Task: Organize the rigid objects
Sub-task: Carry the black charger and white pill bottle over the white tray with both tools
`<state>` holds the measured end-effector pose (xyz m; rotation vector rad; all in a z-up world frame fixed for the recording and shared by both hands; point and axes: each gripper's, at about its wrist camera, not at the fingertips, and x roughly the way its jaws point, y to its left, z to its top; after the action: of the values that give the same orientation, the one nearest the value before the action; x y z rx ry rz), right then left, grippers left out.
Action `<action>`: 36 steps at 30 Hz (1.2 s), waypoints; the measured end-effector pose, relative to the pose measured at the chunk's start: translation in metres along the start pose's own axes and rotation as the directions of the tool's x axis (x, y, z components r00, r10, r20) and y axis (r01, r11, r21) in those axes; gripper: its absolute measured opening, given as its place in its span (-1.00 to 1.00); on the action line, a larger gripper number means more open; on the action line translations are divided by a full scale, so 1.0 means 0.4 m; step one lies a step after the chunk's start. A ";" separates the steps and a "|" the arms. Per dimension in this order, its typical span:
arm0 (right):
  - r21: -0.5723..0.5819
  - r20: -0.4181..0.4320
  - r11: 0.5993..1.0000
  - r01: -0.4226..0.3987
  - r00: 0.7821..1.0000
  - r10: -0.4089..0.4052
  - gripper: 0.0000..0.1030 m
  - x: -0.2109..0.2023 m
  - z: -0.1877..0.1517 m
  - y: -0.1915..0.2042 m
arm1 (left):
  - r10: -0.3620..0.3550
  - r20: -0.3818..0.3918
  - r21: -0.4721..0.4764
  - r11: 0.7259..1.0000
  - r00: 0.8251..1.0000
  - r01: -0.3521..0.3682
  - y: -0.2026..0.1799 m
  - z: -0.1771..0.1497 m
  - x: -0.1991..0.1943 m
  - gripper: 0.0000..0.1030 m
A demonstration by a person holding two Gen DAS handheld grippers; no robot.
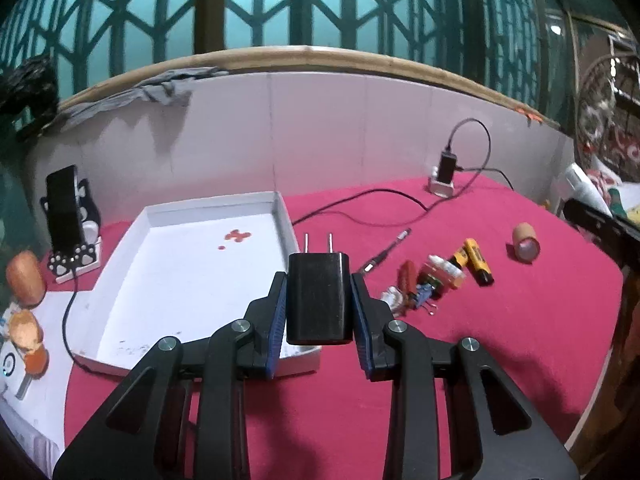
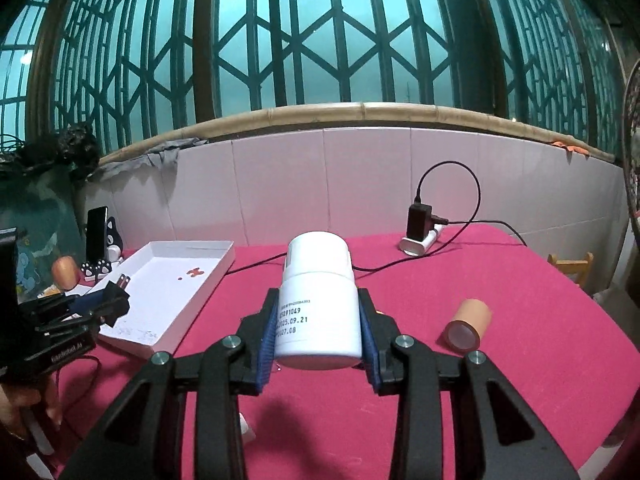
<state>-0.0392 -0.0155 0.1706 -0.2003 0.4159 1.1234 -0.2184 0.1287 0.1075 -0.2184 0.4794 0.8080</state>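
A black plug adapter, prongs pointing away from the camera, sits clenched between the blue pads of the left gripper, held in the air over the near right corner of the white tray. The tray lies on the red tablecloth, its floor marked with a few small red spots. The right gripper grasps a white bottle lying on its side between the pads, cap end away from the camera, printed digits on its body; it hangs above the cloth to the right of the tray. Further right of the tray a loose cluster of small things rests on the cloth, among them a yellow and black marker and a slim pen. Beyond them lies a tan tape roll. A black cable runs from the tray's far right corner toward a charger by the tiled wall. Left of the tray stands a phone on a paw-print stand.
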 end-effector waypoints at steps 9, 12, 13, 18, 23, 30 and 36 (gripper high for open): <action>-0.008 0.007 1.000 -0.019 1.000 0.019 -0.30 -0.009 0.008 0.033 | 0.043 0.019 -0.051 0.998 0.999 -0.042 0.059 -0.002 -0.022 -0.43; -0.008 0.005 1.000 -0.027 1.000 0.027 -0.30 -0.005 0.012 0.039 | 0.051 0.019 -0.067 0.996 0.999 -0.050 0.076 -0.003 -0.024 -0.43; -0.010 0.004 0.999 -0.032 0.999 0.032 -0.30 -0.004 0.015 0.044 | 0.054 0.018 -0.070 0.996 0.998 -0.052 0.080 -0.004 -0.025 -0.43; -0.038 0.009 0.998 -0.040 0.999 0.040 -0.30 0.003 0.029 0.071 | 0.067 0.014 -0.089 0.994 0.998 -0.065 0.105 -0.008 -0.024 -0.43; -0.063 0.012 0.996 -0.056 0.998 0.057 -0.30 0.020 0.049 0.106 | 0.073 0.005 -0.107 0.992 0.997 -0.073 0.131 -0.013 -0.017 -0.43; -0.082 0.011 0.993 -0.085 0.996 0.086 -0.30 0.054 0.076 0.168 | 0.087 -0.005 -0.131 0.988 0.996 -0.087 0.170 -0.018 -0.012 -0.43; -0.093 -0.019 0.988 -0.121 0.993 0.120 -0.30 0.089 0.085 0.217 | 0.103 -0.016 -0.157 0.982 0.995 -0.104 0.209 -0.025 -0.008 -0.43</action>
<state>-0.0972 0.0634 0.1907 -0.2679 0.3911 1.2624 -0.2850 0.1796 0.0997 -0.3454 0.4366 0.9484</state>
